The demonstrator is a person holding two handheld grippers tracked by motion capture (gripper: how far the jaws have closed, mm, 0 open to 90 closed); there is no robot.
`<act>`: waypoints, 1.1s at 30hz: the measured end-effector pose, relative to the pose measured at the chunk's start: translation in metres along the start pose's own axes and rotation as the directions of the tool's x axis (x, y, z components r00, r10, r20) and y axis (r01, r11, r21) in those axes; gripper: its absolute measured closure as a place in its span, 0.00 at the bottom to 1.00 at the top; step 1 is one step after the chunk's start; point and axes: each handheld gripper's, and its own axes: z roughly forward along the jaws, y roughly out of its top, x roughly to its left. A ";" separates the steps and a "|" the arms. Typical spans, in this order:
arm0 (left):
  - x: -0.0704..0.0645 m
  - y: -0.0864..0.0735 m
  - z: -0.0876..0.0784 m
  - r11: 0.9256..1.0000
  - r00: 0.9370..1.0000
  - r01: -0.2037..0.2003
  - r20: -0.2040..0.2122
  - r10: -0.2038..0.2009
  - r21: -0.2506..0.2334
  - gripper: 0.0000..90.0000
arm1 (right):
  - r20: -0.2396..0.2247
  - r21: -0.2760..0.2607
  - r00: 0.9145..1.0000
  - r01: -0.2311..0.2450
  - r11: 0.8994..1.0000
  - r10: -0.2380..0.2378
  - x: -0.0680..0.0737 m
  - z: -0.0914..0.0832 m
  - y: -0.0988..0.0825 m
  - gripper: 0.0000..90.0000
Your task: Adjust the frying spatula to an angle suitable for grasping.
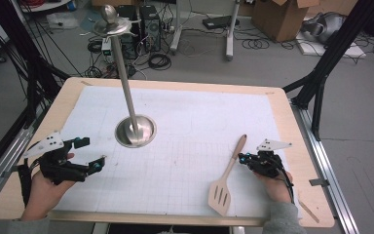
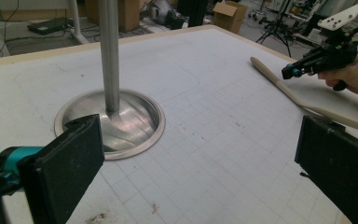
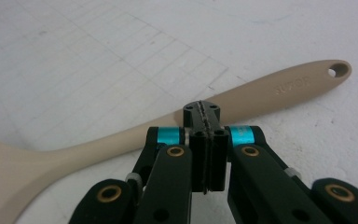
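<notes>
The beige, slotted spatula of smooth plastic or wood (image 1: 228, 177) lies flat on the white gridded mat (image 1: 185, 146) that covers the pale wooden tabletop (image 1: 297, 146), on the person's right side. Its handle runs up and away toward the middle of the mat, and its slotted blade rests near the mat's front edge. The right tool (image 1: 244, 158) sits just beside the handle, about halfway along it, with its black jaws pressed flat together and nothing between them. In the right gripper view the closed tips (image 3: 202, 112) stand right at the handle's near edge; whether they touch it is hard to tell from this angle. The left tool (image 1: 91, 153) rests well apart on the left side of the mat, its jaws spread wide and empty. Between the two, farther back, a tall steel pole on a round dished steel base (image 1: 135, 130) stands upright on the mat.
</notes>
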 end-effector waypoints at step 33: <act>0.001 -0.006 -0.007 1.000 1.000 0.013 -0.022 -0.013 0.009 0.02 | -0.011 -0.012 1.000 0.016 1.000 -0.016 -0.006 0.016 0.006 1.00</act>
